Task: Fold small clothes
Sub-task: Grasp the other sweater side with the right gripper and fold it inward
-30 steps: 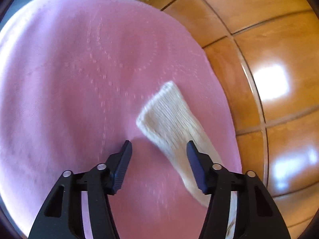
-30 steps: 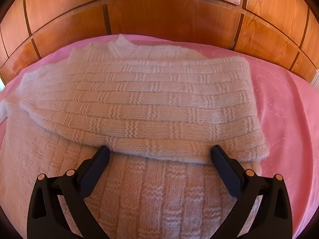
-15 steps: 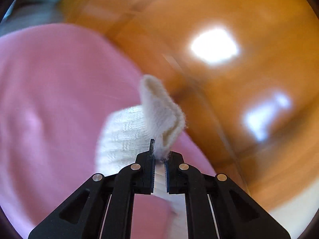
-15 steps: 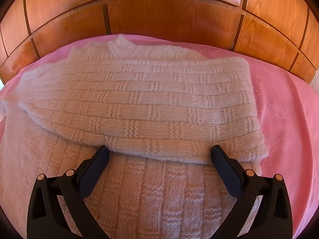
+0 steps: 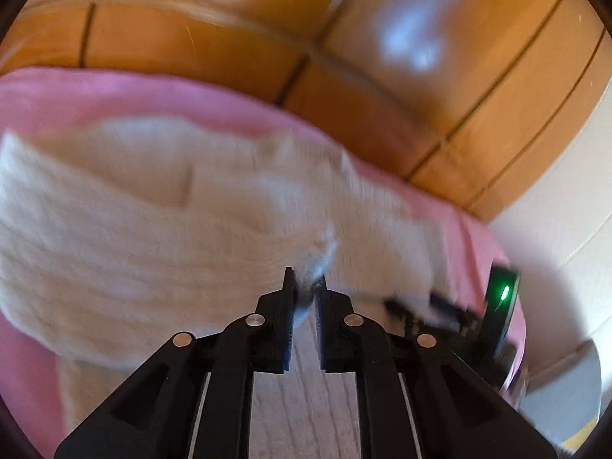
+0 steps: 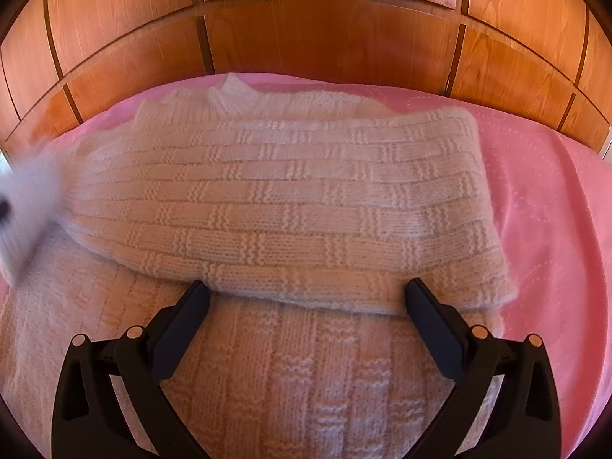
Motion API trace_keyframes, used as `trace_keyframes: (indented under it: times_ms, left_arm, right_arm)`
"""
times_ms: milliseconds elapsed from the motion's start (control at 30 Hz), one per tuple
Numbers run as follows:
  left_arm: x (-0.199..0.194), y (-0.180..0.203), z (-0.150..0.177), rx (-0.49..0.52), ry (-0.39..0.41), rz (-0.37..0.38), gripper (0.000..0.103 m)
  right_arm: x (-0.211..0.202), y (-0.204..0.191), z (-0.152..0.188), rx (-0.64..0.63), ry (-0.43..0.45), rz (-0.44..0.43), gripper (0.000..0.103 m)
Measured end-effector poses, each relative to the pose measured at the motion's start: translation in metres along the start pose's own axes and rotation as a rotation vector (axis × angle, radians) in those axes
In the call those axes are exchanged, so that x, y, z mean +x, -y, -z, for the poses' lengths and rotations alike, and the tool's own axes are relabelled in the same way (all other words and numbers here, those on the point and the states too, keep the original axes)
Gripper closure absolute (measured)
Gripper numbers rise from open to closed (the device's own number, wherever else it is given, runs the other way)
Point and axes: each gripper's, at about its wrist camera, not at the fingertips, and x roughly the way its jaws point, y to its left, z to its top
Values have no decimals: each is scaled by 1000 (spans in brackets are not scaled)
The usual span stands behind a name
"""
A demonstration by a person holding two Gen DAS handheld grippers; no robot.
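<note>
A cream knitted sweater [image 6: 290, 206] lies on the pink bedspread [image 6: 543, 206], one side folded over its body. In the left wrist view the sweater [image 5: 153, 229] is blurred. My left gripper [image 5: 306, 287] has the sleeve's cuff [image 5: 319, 264] pinched between its narrow jaws, which are opening, and holds it over the sweater's body. That sleeve shows as a white blur [image 6: 26, 199] at the left edge of the right wrist view. My right gripper [image 6: 306, 290] stands open, low over the folded edge, nothing between its fingers.
A wooden panelled headboard [image 6: 325, 38] rises right behind the bed. In the left wrist view the right gripper's housing with a green light [image 5: 503, 290] sits at the right, near a white wall [image 5: 554, 199]. Pink bedspread lies bare to the right of the sweater.
My left gripper shut on the sleeve's cuff, lifted it and swung it with a roll over the sweater's body. The right gripper has stayed still and open.
</note>
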Motion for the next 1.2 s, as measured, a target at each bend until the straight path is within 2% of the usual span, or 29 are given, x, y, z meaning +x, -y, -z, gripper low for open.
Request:
trace_keyframes:
  times_ms: [33, 100, 167, 200, 233, 333, 400, 467, 500, 533, 567, 600, 633, 667, 767, 833, 900, 967, 1067, 1133, 1200]
  left_arm:
    - [0, 0, 8, 3, -7, -6, 73]
    - [-6, -3, 22, 7, 0, -25, 58]
    - [-16, -6, 37, 17, 13, -48, 57]
    - [-23, -10, 44, 25, 15, -64, 57]
    - [-27, -14, 49, 31, 19, -82, 57]
    - [-40, -32, 64, 14, 25, -117, 57]
    - [-44, -43, 73, 0, 21, -138, 57]
    - [-53, -49, 80, -16, 23, -145, 57]
    - [-55, -52, 83, -27, 24, -142, 57]
    - [-57, -54, 87, -29, 28, -145, 57]
    - [-57, -54, 89, -21, 30, -151, 57]
    - [-57, -54, 91, -8, 30, -157, 57]
    - [-56, -53, 93, 6, 32, -163, 57]
    - [-56, -52, 95, 21, 37, -167, 57]
    - [-54, -53, 96, 25, 35, -174, 57]
    - [-53, -53, 95, 17, 35, -171, 57]
    - [-54, -54, 97, 15, 37, -167, 57]
    - [-54, -54, 98, 17, 38, -168, 57]
    - [-54, -53, 96, 20, 36, -174, 57]
    - [-54, -53, 95, 23, 31, -175, 57]
    - [-54, -52, 94, 25, 26, -178, 57]
  right_arm:
    - [-1, -1, 1, 0, -2, -2, 2]
    - [-5, -1, -1, 1, -7, -11, 2]
    - [-15, -1, -5, 6, 13, -24, 5]
    - [-23, -2, -7, 22, 28, -62, 11]
    - [-29, -4, -9, 46, 34, -123, 17]
    - [-40, -25, -16, 100, 0, -373, 27]
    - [-34, -51, -16, 87, -51, -467, 33]
    - [-22, -76, -16, 63, -110, -513, 38]
    - [-12, -92, -16, 39, -149, -501, 45]
    - [-3, -105, -15, 17, -174, -473, 60]
    - [1, -113, -15, 4, -183, -454, 67]
    - [0, -126, -19, -27, -186, -439, 86]
    - [-6, -134, -23, -55, -176, -444, 96]
    - [-16, -142, -29, -84, -146, -446, 96]
    - [-68, -149, -62, -151, 17, -467, 96]
    - [-109, -132, -86, -135, 140, -475, 96]
    - [-136, -104, -105, -82, 224, -471, 96]
    - [-149, -73, -113, -34, 274, -429, 96]
    - [-134, -20, -114, 59, 258, -326, 96]
    - [-106, 23, -103, 151, 197, -237, 96]
    - [-76, 56, -89, 249, 122, -204, 96]
